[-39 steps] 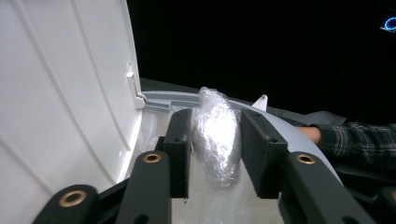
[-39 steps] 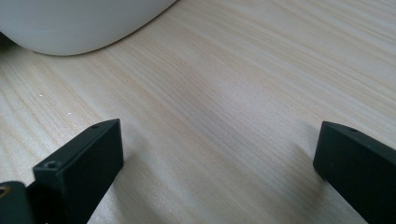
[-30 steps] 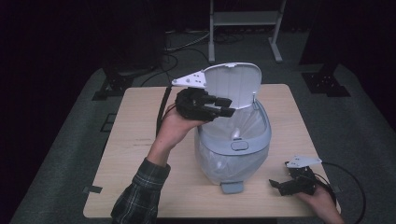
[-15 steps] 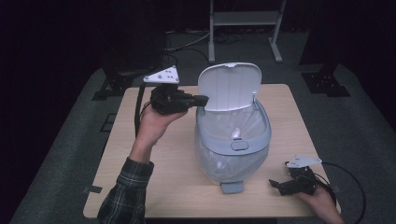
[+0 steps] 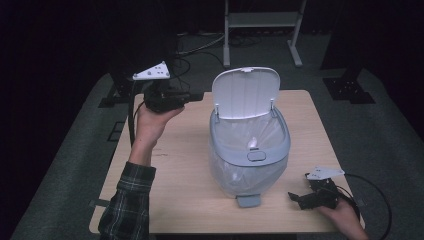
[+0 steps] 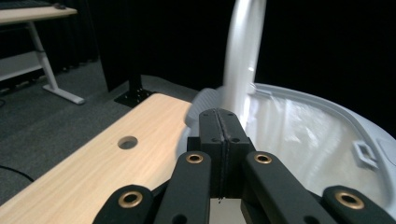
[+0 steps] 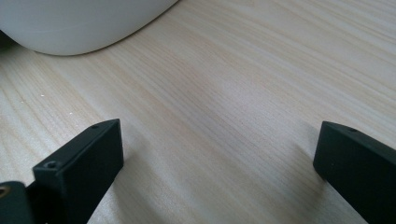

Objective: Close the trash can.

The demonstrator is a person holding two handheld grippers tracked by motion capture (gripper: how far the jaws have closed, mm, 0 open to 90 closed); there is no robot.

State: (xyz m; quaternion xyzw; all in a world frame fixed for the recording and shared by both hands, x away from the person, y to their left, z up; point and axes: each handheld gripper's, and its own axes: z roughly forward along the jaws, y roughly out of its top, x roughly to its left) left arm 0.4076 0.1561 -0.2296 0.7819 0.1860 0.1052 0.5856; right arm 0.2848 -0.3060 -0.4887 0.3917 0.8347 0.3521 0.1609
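A grey bin (image 5: pixel 249 150) stands upright near the middle of the table (image 5: pixel 170 175), its lid (image 5: pixel 245 92) swung up and standing open at the far rim, a clear liner (image 5: pixel 250 135) showing inside and a pedal (image 5: pixel 248 201) sticking out at its near foot. The left gripper (image 5: pixel 192 96) is held above the table to the left of the bin, level with the lid and apart from it; its jaws are pressed flat together with nothing between them, pointing toward the lid's edge. The right gripper (image 5: pixel 295 197) lies low at the bin's near right, just beside the pedal, resting on or barely over the tabletop, hard to say which. Its jaws stand wide apart over bare wood, and the bin's pale wall (image 7: pixel 79 23) curves just ahead of them.
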